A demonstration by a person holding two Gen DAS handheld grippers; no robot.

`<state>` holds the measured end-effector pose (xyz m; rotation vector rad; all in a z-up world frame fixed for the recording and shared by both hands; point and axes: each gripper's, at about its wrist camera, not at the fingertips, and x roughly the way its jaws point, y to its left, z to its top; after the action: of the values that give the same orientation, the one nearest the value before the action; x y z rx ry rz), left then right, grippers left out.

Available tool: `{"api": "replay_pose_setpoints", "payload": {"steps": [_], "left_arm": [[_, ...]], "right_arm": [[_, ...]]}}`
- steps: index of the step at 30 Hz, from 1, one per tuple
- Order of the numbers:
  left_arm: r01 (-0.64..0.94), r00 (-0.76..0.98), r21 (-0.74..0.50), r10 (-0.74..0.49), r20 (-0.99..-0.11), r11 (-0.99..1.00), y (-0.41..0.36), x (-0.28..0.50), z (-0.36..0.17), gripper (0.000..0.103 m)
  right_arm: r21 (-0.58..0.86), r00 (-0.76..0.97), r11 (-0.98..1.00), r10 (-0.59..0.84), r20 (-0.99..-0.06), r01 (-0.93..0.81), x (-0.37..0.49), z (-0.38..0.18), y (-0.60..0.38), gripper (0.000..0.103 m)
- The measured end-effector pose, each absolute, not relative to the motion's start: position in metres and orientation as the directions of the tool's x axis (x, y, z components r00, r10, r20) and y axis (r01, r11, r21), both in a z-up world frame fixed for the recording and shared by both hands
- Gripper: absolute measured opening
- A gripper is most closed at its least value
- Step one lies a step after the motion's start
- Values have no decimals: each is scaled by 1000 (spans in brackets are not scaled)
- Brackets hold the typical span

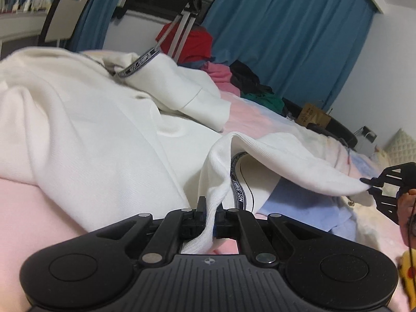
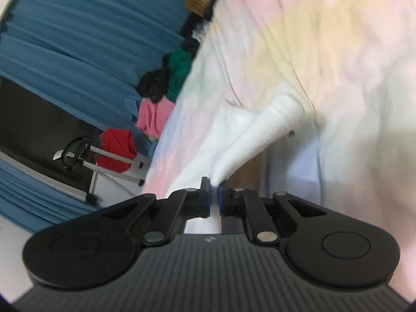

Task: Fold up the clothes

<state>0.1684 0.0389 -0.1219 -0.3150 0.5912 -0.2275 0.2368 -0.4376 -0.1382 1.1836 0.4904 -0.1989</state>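
Observation:
A white hooded garment (image 1: 85,119) with ribbed hem and a black "NOT SIMPLE" drawstring tape (image 1: 238,187) lies spread over the pastel bed cover (image 1: 249,114). My left gripper (image 1: 210,214) is shut on the ribbed hem, which runs up between its pads. At the right edge of the left wrist view, my right gripper (image 1: 370,184) pinches the far corner of the same hem, stretching it. In the right wrist view, the right gripper (image 2: 214,197) is shut on the white ribbed cloth (image 2: 249,143), whose rolled end hangs above the bed cover (image 2: 325,39).
A pile of red (image 1: 195,44), pink (image 1: 221,74), black and green clothes (image 1: 262,98) sits at the bed's far side. Blue curtains (image 1: 286,31), a tripod (image 1: 186,26), a chair (image 1: 65,15) and a cardboard box (image 1: 313,115) stand behind. A hand (image 1: 407,213) shows at right.

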Motion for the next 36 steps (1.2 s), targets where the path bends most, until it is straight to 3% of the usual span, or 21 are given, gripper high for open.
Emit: {"api": "replay_pose_setpoints", "payload": {"steps": [5,7,9,12,16,17,18,19,24,28,30,36], "left_arm": [[117,813,-310,-270,-515,943,33,165,-124,5],[118,813,-303,-267,-517,946,33,165,-125,5],[118,811,-293,-262,-523,949,32,166,-126,5],[125,813,-275,-257,-522,953,31,168,-126,6],[135,817,-249,-250,-520,959,28,168,-126,6],[139,818,-244,-250,-518,960,27,168,-126,6],[142,818,-242,-252,-517,960,27,168,-126,6],[143,818,-248,-256,-515,958,27,168,-125,6],[176,814,-277,-298,-499,945,28,167,-121,6],[242,804,-279,-354,-479,929,22,165,-116,15],[269,802,-251,-361,-476,930,15,163,-115,16],[283,789,-224,-360,-498,932,12,161,-114,21]], "right_arm": [[859,838,245,217,-501,450,246,-171,-446,16],[872,836,200,252,-487,448,253,-181,-448,31],[880,842,191,259,-473,435,259,-185,-449,39],[860,833,220,230,-504,460,269,-190,-455,40],[826,843,321,130,-522,462,272,-190,-465,33],[812,844,354,101,-526,464,274,-190,-467,29],[801,843,377,85,-531,466,276,-190,-470,14],[791,842,392,71,-534,469,277,-189,-473,7],[763,866,443,-66,-495,470,270,-172,-489,6],[727,851,443,-256,-458,524,247,-158,-509,6],[686,814,439,-313,-489,580,239,-166,-521,6],[642,756,401,-300,-582,653,236,-197,-536,6]]}}
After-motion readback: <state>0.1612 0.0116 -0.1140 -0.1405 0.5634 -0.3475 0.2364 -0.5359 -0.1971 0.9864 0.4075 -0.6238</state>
